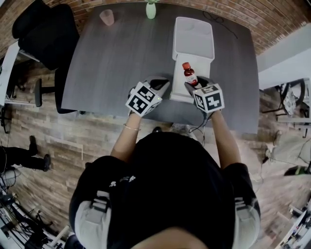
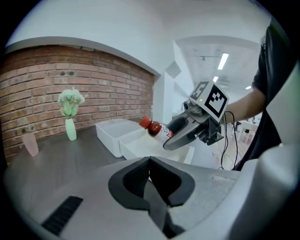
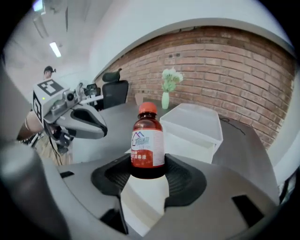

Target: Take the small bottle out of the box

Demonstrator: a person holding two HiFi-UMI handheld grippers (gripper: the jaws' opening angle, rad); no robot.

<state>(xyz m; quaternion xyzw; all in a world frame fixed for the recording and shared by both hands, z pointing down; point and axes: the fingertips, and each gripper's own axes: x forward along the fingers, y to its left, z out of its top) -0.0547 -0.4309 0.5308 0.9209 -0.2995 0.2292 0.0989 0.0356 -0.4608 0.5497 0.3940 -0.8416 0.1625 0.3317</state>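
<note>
"Where's the bottle now?"

"Low in the middle of the right gripper view. The right gripper (image 3: 147, 180) has its pads clamped on the base of the small bottle (image 3: 147, 143), red cap up. The left gripper (image 2: 151, 187) is closed on nothing, just beside it."

"Is it clear of the box?"

"I'd say so. It hangs above the near end of the white box (image 1: 194, 54), centre of the head view. It's caught low and could tip, so grip firm. I'd carry it sideways over bare table (image 1: 112, 63) and set it down well short of the vase (image 1: 151, 9) and cup (image 1: 107, 17) at the top edge."
</note>
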